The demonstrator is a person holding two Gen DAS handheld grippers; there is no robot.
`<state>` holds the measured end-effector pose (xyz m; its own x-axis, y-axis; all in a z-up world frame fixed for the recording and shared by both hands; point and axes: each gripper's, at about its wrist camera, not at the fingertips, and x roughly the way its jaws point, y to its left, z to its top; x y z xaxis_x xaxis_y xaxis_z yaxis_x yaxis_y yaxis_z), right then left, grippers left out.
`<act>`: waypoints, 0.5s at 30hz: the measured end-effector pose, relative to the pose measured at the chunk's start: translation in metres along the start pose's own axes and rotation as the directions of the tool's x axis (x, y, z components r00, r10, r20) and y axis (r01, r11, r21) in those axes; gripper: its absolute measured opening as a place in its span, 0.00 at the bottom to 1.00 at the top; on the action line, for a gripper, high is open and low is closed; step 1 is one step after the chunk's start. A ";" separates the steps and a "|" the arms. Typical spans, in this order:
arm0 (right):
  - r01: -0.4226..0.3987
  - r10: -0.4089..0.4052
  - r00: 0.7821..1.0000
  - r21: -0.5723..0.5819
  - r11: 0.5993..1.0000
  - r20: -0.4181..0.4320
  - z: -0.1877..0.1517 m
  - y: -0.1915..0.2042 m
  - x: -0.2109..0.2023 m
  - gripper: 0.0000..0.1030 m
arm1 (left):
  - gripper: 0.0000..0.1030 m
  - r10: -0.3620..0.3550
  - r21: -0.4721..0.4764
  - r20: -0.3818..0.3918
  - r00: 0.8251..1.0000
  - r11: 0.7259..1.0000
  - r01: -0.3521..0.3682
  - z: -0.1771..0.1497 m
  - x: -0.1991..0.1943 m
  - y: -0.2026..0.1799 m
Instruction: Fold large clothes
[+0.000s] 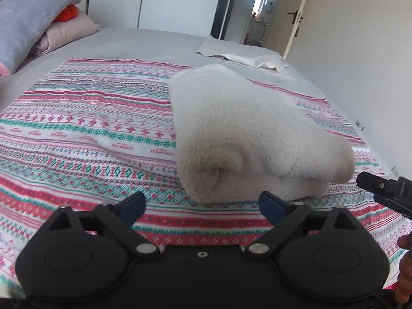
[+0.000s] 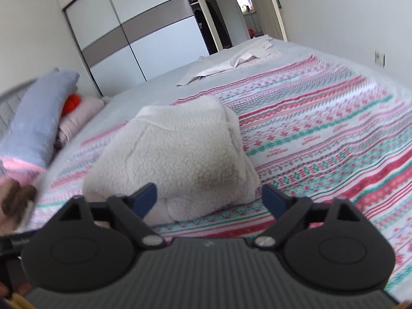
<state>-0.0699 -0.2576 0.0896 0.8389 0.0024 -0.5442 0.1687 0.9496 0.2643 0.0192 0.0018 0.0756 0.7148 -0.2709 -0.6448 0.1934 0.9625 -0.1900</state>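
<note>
Bed: grey sheet [image 1: 144, 43], striped patterned cover [image 1: 85, 118] under a folded cream fleece [image 1: 244, 134].
Far wall: sliding wardrobe [image 2: 144, 38].
Left gripper [image 1: 203, 204]: spread, empty.
Right gripper [image 2: 209, 197]: spread, empty.

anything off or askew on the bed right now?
Nothing major. The folded fleece garment sits compact on the patterned sheet, both grippers open and clear of it. Only the white cloth near the far edge lies rumpled.

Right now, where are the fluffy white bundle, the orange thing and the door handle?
Fluffy white bundle [image 1: 244, 128]: left wrist view, top surface.
Orange thing [image 2: 73, 102]: right wrist view, visible middle.
Door handle [image 1: 293, 14]: left wrist view, lever.
</note>
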 end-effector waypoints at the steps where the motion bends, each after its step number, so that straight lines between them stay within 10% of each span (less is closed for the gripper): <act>1: 0.016 -0.017 1.000 -0.020 1.000 -0.008 0.000 0.004 -0.001 0.93 | 1.00 0.016 0.014 0.002 1.000 1.000 -0.016 -0.003 -0.003 -0.003; 15: 0.218 -0.233 0.972 -0.290 0.932 -0.019 -0.015 0.040 -0.012 1.00 | 1.00 0.205 0.141 0.068 0.976 0.967 -0.213 -0.017 -0.016 -0.043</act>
<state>-0.0808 -0.2149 0.0942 0.7665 -0.2128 -0.6060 0.1899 0.9764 -0.1026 -0.0121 -0.0358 0.0816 0.7835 -0.0660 -0.6179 0.1293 0.9899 0.0583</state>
